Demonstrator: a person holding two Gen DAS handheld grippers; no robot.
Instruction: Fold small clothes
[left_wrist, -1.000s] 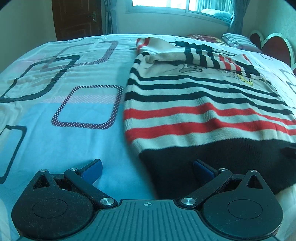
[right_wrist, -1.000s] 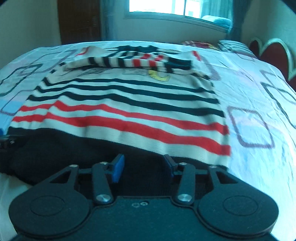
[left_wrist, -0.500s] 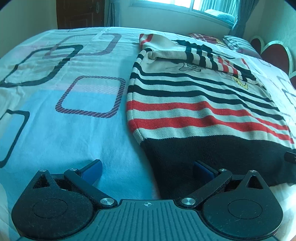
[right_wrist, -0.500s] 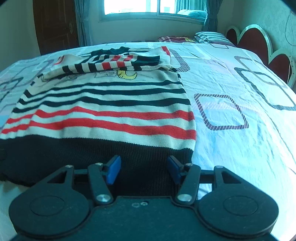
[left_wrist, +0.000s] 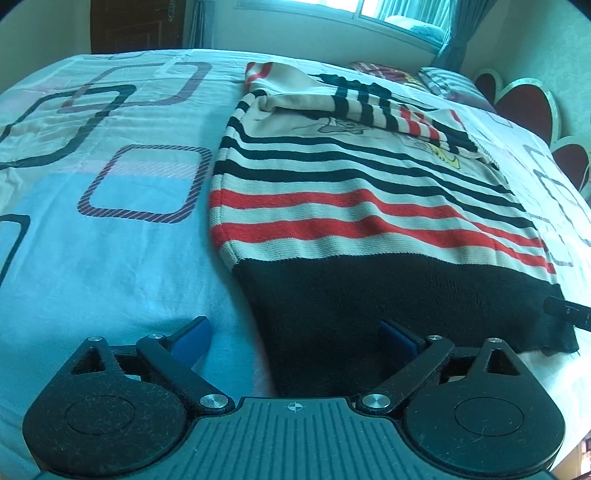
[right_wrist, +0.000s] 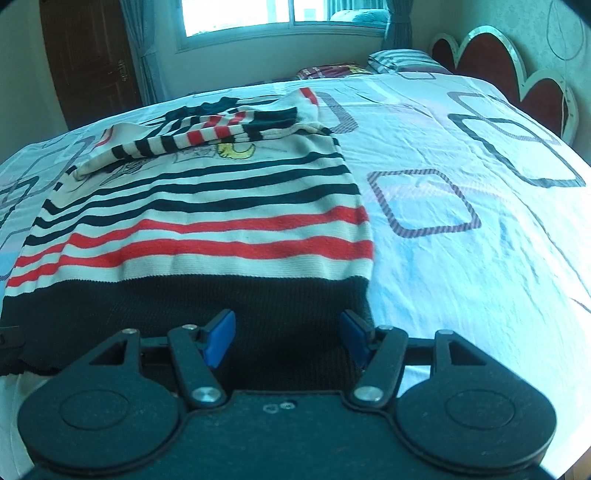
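Note:
A small knitted sweater (left_wrist: 369, 206) (right_wrist: 207, 221) with cream, black and red stripes lies flat on the bed, its striped sleeves (left_wrist: 369, 107) (right_wrist: 207, 133) folded across the chest. Its black hem band (left_wrist: 388, 295) (right_wrist: 184, 302) is nearest to me. My left gripper (left_wrist: 293, 332) hovers over the hem's left corner with its jaws wide and closing; the cloth edge lies between the blue pads, unpressed. My right gripper (right_wrist: 288, 332) is over the hem's right corner with its jaws opening, black knit between the pads but not pinched.
The bed sheet (left_wrist: 110, 258) (right_wrist: 480, 258) is pale blue and white with square outlines. Pillows (right_wrist: 402, 59) and a red heart-shaped headboard (right_wrist: 498, 62) stand at the far right. A window (right_wrist: 280, 14) and a dark door (right_wrist: 88, 55) are behind the bed.
The right gripper's jaws have spread wider and it has shifted toward the hem's right corner. The left gripper's view has tipped downward, with its jaws slightly narrower.

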